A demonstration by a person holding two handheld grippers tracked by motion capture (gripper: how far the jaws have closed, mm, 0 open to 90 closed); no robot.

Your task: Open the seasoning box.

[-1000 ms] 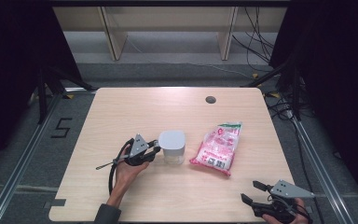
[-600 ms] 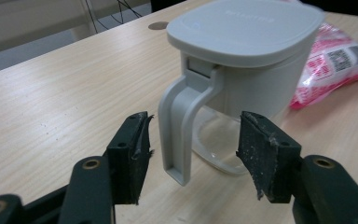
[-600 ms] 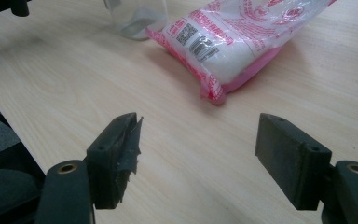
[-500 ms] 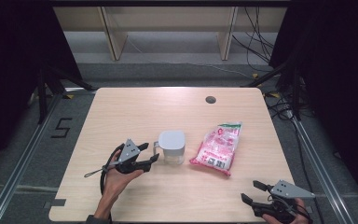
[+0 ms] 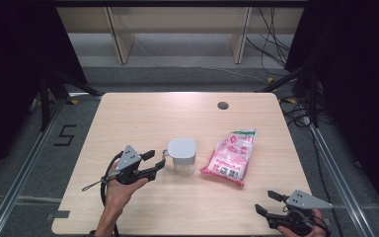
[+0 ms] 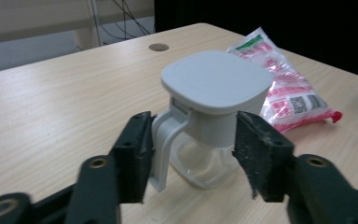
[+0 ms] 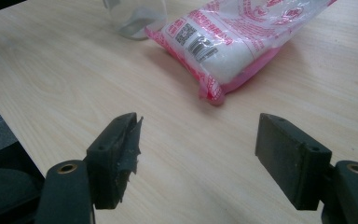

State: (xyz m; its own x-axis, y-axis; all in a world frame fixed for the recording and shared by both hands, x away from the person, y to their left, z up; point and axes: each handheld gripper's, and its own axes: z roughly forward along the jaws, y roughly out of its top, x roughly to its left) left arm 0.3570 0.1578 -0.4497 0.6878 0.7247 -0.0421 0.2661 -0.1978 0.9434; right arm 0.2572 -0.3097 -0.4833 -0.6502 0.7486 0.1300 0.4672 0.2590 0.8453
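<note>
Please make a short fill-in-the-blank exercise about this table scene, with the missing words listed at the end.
1. The clear jar carries a square grey ____.
2. The jar's handle points toward the ____ gripper.
3. The pink bag lies flat on the ____, to the right of the jar in the high view.
4. The jaws of the right gripper are ____, with nothing between them.

Missing words: lid; left; table; open

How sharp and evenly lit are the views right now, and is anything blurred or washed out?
High view: table evenly lit, dark surroundings, left claw sharp. Left gripper view: the lidded jar is fairly crisp with mild sheen on the lid; near jaws soft. Right gripper view: the pink bag shows glare on its plastic; right claw slightly soft.
</note>
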